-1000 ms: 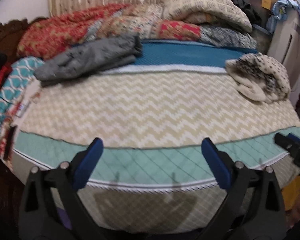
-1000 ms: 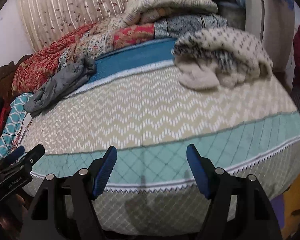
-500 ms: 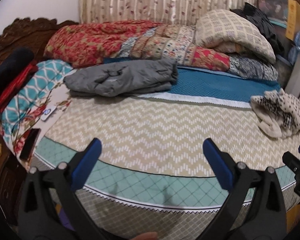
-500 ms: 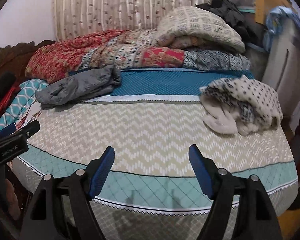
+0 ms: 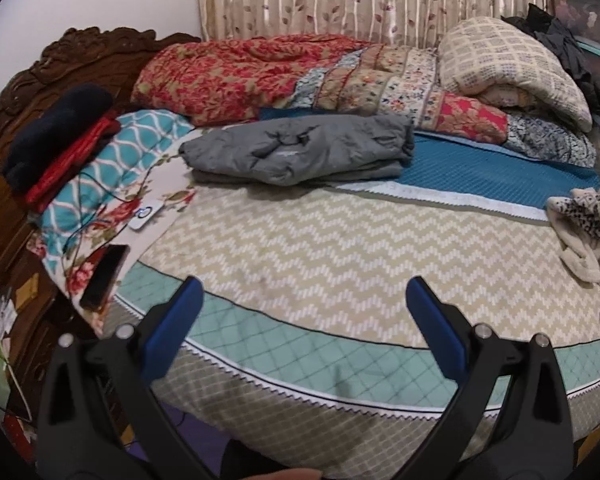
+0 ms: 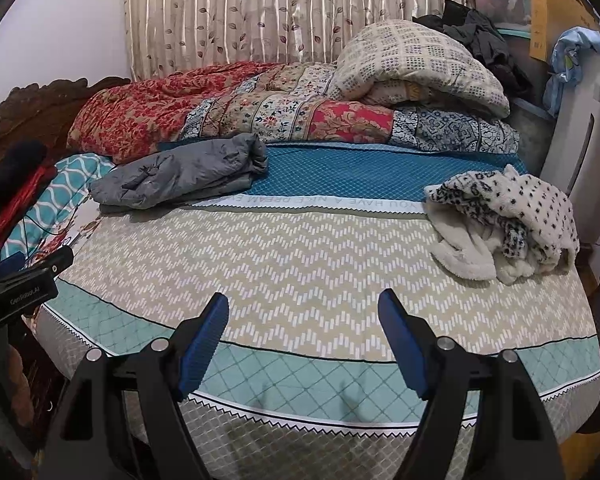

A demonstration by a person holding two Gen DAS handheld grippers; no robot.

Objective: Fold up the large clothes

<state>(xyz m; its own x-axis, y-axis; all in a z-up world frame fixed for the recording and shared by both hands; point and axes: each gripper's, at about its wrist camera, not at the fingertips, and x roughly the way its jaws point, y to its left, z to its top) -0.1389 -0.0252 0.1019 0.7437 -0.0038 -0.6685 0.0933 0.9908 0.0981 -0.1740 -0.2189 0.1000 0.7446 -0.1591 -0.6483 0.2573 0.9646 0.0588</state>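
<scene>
Left wrist view: the left hand-held gripper (image 5: 304, 312) hangs over the near edge of the bed (image 5: 300, 248), its two blue-padded fingers (image 5: 176, 324) spread wide with nothing between them. Beyond it lies the zigzag-patterned bedcover, bare in the middle. A folded grey jacket (image 5: 300, 148) rests at the far left of the bed, partly on the teal band of the cover, just in front of a red floral quilt (image 5: 260, 72) heaped along the far side. A checked cream blanket (image 5: 512, 64) sits on the quilt at the far right. A spotted fleece garment (image 5: 588, 232) lies crumpled at the right edge, well apart from the jacket. On the left, a dark phone (image 5: 102, 276) lies on a floral sheet near a carved wooden headboard (image 5: 60, 64). Right wrist view: the right hand-held gripper (image 6: 304, 340) also hangs above the near edge of the bed (image 6: 300, 264), fingers (image 6: 400, 344) apart and holding nothing. The spotted fleece garment (image 6: 508, 220) is at the right, loose and unfolded, resting on the zigzag cover. The grey jacket (image 6: 184, 172) lies far left, folded. The tip of the left hand-held gripper (image 6: 20, 292) shows at the left border. A striped leaf-print curtain (image 6: 280, 12) hangs behind the bed.
</scene>
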